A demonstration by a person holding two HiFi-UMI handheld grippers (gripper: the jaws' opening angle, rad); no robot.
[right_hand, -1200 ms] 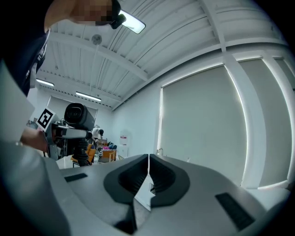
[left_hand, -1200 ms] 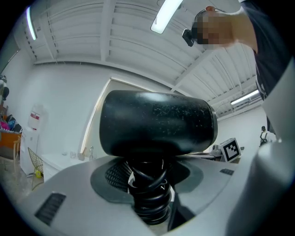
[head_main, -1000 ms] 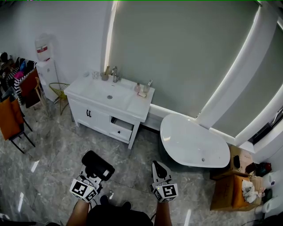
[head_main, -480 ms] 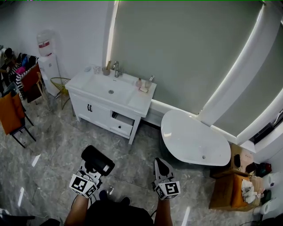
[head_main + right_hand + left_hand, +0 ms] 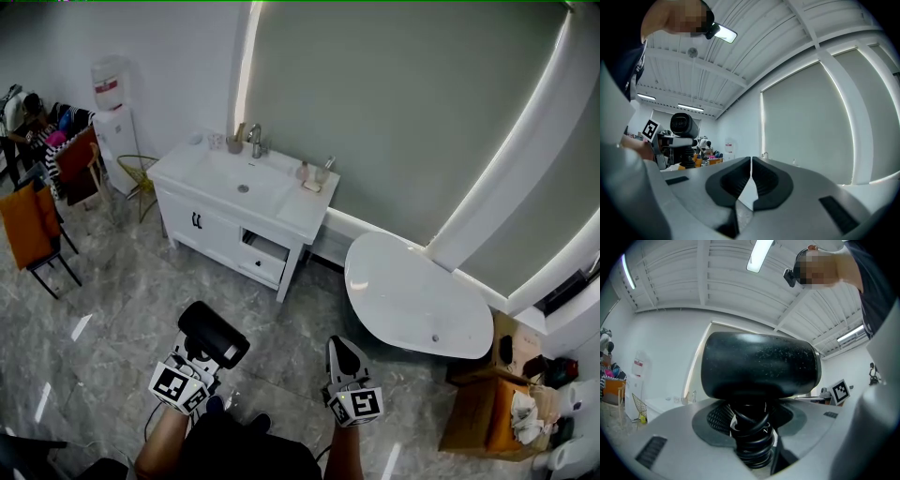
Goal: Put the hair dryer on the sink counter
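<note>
The hair dryer (image 5: 214, 335) is already picked up: the left gripper (image 5: 199, 359) has its jaws clamped on the handle, where the black cord (image 5: 751, 437) is wound in coils, and the thick black barrel stands above the jaws, lying across them. The right gripper (image 5: 751, 180) carries nothing; its two jaws are pressed together with only a thin line between them, and it is held beside the left one, low in front of the person. Both grippers are above the marble floor (image 5: 141, 281), well apart from the sink counter (image 5: 302, 210), which stands against the far wall with a faucet (image 5: 255, 141) behind the basin and a few small bottles (image 5: 314, 176) at its right end. A white bathtub (image 5: 412, 295) is to the right of it. So I judge that the grasp is done and the carrying is in its early or middle part. What is left is to walk across the floor to the counter, to choose a free place on it, most likely the flat part at the right of the basin or at its left, to lower the dryer until it lies there, and then to open the left jaws.
</note>
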